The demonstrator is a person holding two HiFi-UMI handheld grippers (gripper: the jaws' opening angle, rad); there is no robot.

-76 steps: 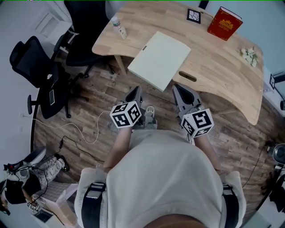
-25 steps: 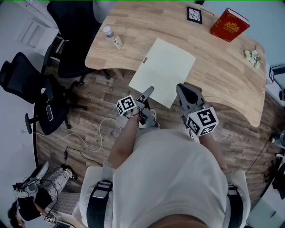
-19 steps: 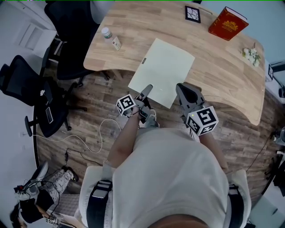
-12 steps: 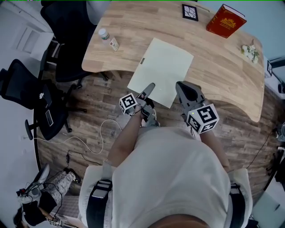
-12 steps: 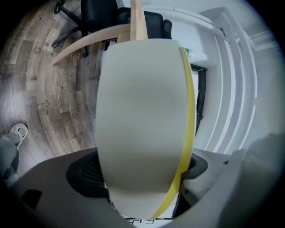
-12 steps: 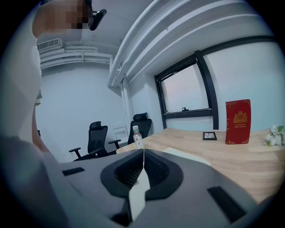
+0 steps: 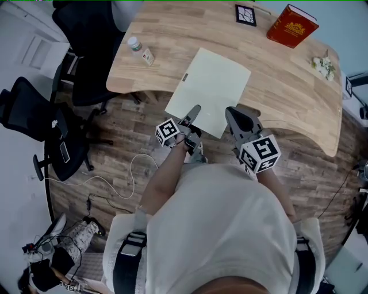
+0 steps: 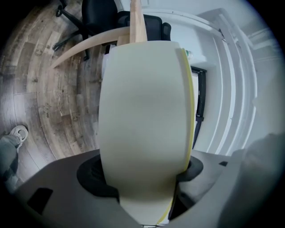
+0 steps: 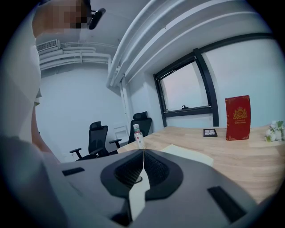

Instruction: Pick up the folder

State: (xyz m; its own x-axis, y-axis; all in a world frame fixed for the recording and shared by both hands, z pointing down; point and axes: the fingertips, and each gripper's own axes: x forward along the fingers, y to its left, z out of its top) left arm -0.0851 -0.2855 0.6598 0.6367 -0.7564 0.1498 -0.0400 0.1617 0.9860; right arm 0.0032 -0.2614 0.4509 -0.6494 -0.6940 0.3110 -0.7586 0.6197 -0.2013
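Note:
The pale green folder lies flat on the wooden table, its near corner jutting over the table's front edge. My left gripper is rolled on its side at that near-left edge. In the left gripper view the folder fills the gap between the jaws, lying close to the right one. The jaws are closing and do not press on it. My right gripper is shut with nothing in it, level with the near edge just right of the corner. Past its tips the folder shows on the tabletop.
A red book stands at the table's far right, with a small framed picture beside it and white flowers farther right. A small bottle stands at the far left. Black office chairs and a cable are on the wooden floor to the left.
Three seconds ago both grippers hung below the table edge. The left one has since rolled sideways and reached the folder's near edge. Over the last second it shifted only slightly; the right stayed still.

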